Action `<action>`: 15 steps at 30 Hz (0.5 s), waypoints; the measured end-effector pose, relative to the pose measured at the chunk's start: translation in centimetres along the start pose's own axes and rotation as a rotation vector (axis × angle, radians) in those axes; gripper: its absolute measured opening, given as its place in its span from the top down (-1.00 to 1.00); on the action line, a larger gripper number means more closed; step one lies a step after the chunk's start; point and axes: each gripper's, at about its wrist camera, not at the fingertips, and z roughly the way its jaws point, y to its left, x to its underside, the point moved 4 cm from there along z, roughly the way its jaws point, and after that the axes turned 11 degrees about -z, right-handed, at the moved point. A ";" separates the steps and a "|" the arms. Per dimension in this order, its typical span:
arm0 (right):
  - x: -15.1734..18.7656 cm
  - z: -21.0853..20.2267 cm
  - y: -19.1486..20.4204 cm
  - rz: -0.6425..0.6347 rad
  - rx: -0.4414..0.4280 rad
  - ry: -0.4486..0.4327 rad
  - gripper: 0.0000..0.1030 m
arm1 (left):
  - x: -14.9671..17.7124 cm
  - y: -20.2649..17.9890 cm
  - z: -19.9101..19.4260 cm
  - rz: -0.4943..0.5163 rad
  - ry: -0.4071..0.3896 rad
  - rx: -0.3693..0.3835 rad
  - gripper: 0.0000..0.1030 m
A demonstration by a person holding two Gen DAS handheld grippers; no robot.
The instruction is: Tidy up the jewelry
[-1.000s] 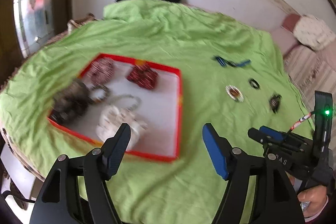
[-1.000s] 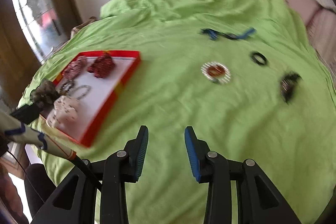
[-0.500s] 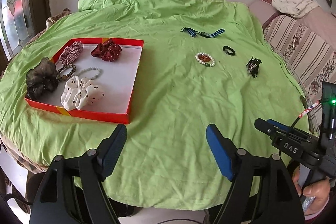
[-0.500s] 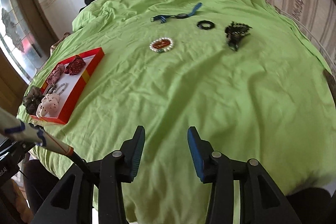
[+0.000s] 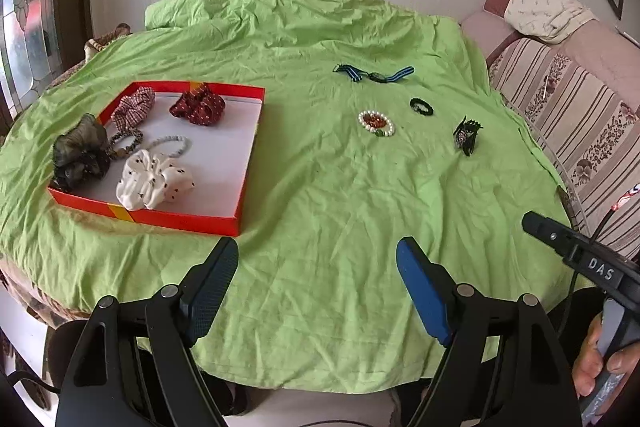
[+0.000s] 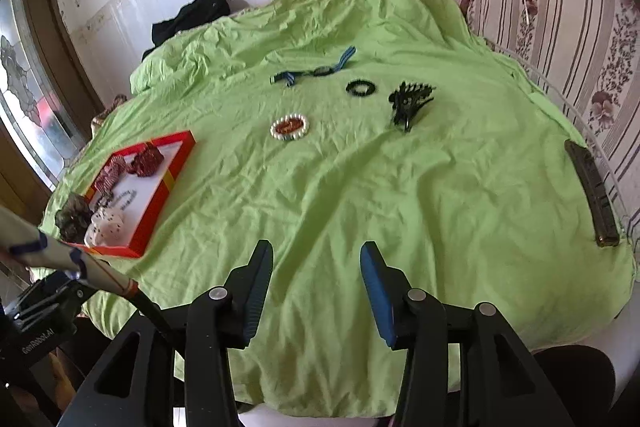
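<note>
— Four pieces lie loose on the green cloth: a pearl bracelet point(image 6: 289, 127), a black hair tie point(image 6: 361, 87), a black claw clip point(image 6: 409, 101) and a blue striped band point(image 6: 316, 69). Are you holding any?

— No. My right jaws point(image 6: 316, 279) are opening with nothing between them, and my left jaws point(image 5: 316, 287) stand wide apart, also bare. Both hover over the near edge of the counter point(image 6: 400, 207).

— Where do the pieces go?

— Into the red tray point(image 5: 248, 155) on the left, I judge. It already carries several scrunchies and a bead bracelet point(image 5: 170, 143), with bare white floor along its right side.

— Which first?

— The pearl bracelet is nearest the tray. I would bring the right jaws down over one side of the ring, so one pad lands inside and one outside, and pinch the beads, not the cloth.

— Room to move?

— Plenty between me and the pieces; only wrinkles. The clip sits near the hair tie, so I should approach it from the open near side. Keep away from the dark flat bar point(image 6: 592, 199) at the right edge.
</note>
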 end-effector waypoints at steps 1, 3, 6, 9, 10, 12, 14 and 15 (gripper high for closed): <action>-0.1 -0.2 0.1 0.002 0.000 -0.005 0.00 | 0.0 0.1 -0.2 -0.001 -0.004 -0.003 -0.56; -0.3 0.0 0.3 0.006 -0.012 -0.004 -0.01 | 0.0 0.4 -0.5 -0.007 -0.007 -0.013 -0.56; -0.7 0.6 0.5 0.000 -0.038 0.000 -0.01 | -0.2 0.8 -1.0 -0.011 -0.019 -0.044 -0.56; -1.6 1.3 0.3 0.014 -0.081 -0.017 -0.01 | -0.6 1.4 -1.8 -0.010 -0.028 -0.086 -0.56; -1.9 1.7 0.1 0.022 -0.098 -0.020 -0.01 | -0.9 1.7 -2.2 -0.014 -0.036 -0.102 -0.56; -2.6 2.6 -0.4 0.037 -0.120 -0.015 -0.01 | -1.6 2.3 -3.0 -0.022 -0.053 -0.133 -0.56; -3.4 3.6 -1.0 0.052 -0.143 -0.012 -0.01 | -2.3 2.8 -3.6 -0.032 -0.069 -0.159 -0.56; -4.0 4.1 -1.5 0.059 -0.150 -0.013 -0.01 | -2.7 2.9 -3.6 -0.033 -0.071 -0.176 -0.56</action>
